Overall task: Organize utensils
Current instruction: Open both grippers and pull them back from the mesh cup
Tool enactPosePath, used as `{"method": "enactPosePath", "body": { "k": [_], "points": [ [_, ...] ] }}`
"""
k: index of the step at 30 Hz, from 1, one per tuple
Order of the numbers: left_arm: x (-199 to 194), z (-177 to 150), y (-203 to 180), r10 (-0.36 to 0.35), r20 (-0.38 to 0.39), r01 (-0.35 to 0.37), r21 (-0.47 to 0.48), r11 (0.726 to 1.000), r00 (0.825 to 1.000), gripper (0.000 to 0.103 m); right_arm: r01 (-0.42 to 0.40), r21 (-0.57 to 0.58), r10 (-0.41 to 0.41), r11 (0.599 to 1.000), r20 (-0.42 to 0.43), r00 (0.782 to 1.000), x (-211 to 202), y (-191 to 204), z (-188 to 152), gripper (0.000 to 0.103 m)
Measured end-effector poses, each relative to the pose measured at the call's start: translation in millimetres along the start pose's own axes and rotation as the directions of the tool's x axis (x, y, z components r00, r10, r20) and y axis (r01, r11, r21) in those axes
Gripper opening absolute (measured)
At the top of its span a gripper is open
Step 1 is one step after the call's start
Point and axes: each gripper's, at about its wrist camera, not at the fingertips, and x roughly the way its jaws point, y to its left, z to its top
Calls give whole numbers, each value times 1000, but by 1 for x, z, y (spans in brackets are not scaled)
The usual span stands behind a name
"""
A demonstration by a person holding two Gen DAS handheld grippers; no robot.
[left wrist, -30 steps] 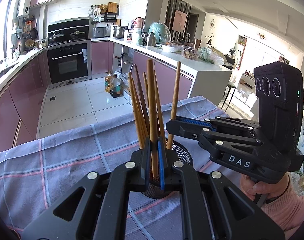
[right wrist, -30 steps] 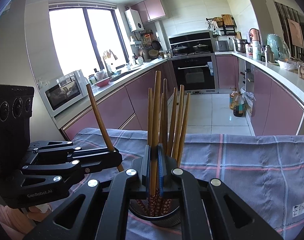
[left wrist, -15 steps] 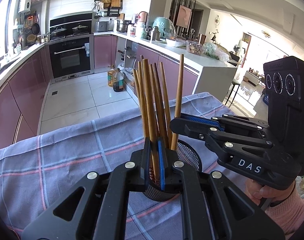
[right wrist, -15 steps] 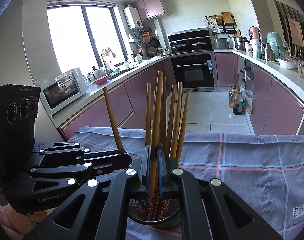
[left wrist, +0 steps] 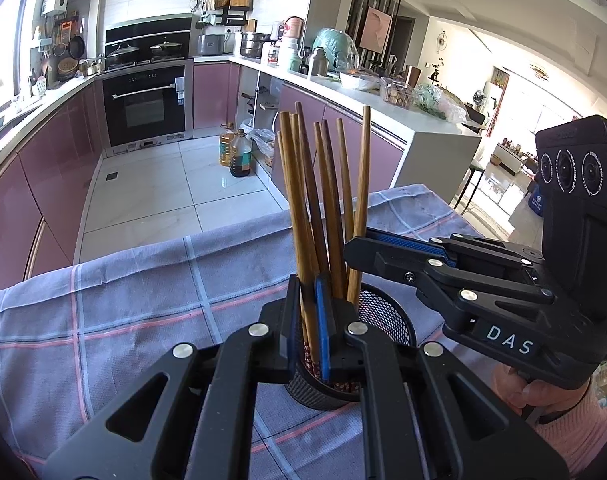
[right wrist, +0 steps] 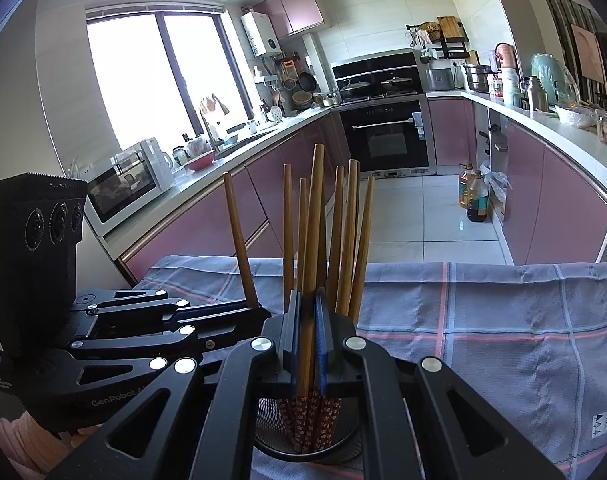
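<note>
Wooden chopsticks, round mesh holder

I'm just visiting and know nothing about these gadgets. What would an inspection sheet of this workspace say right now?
Surface: table under a grey-blue checked cloth.
Job's things: black mesh holder on the cloth, holding wooden chopsticks upright.
Clutter: nothing seen on the cloth.
Grippers: left gripper shut on one chopstick; right gripper shut on another chopstick; both above the holder.
Cables: nothing seen.
Surroundings: kitchen with pink cabinets, built-in oven, oil bottles on the floor, microwave by the window.
</note>
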Motion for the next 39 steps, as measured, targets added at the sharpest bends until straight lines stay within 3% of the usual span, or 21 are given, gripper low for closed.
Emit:
{"method": "enactPosePath", "body": {
  "k": [11,13,16,20,23,26,28,30,34,39],
  "points": [
    [11,-7,7,-4,-16,3,-19,1000,1000,9,2,9,-2,1000,-4,1000,1,2,-2,7],
    [9,-9,7,-8,-9,7,-23,1000,1000,14,2,10,-2,1000,-6,1000,0,3,-2,9],
    [2,-14,9,18,17,-17,-23,1000,1000,27,2,8,-2,1000,-1,1000,-3,4,-6,27],
    [-13,-22,13,64,64,-61,-41,997,996,50,18,-10,-18,1000,16,1000,-11,10,-11,42],
    [-27,-32,21,109,102,-103,-67,992,989,65,36,-19,-35,999,33,999,-17,14,-16,63],
    [-43,-43,28,175,143,-165,-80,983,974,78,49,-23,-48,999,42,998,-23,17,-23,70],
    [-53,-50,32,216,164,-204,-88,975,963,87,58,-21,-57,998,54,997,-26,18,-27,81],
    [-63,-57,35,252,182,-236,-102,966,951,97,68,-24,-66,997,69,995,-29,21,-31,84],
    [-85,-71,41,324,225,-303,-124,945,919,97,76,-49,-72,996,84,994,-32,33,-41,96],
    [-107,-88,44,397,263,-370,-147,917,880,97,96,-100,-85,990,107,991,-35,49,-52,96]
  ]
}}
